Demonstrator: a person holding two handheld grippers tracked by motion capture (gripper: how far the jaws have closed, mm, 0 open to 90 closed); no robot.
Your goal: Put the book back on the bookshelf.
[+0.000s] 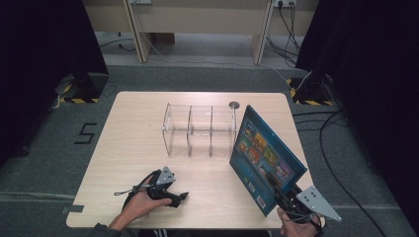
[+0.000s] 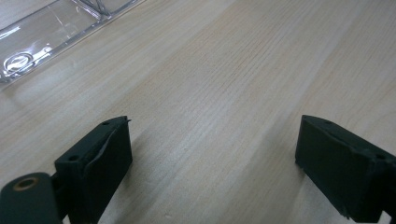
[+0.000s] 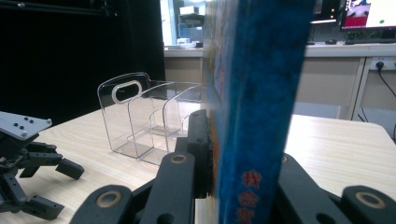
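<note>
Right gripper (image 1: 281,197) pinches blue book (image 1: 264,155) by its spine, upright; clear rack (image 1: 200,129) lies at 11 o'clock (3 slots), left gripper (image 1: 179,198) spread, idle.

Pale wood table (image 1: 133,143) with a clear rack on it

The table stands on grey floor (image 1: 44,163). A clear plastic rack (image 1: 200,129) with three slots sits just behind the middle of the top, and a small round grey disc (image 1: 234,104) lies at its far right corner. The left gripper (image 1: 170,193) rests on the wood near the front edge, with bare grain between its parted jaws.
</note>
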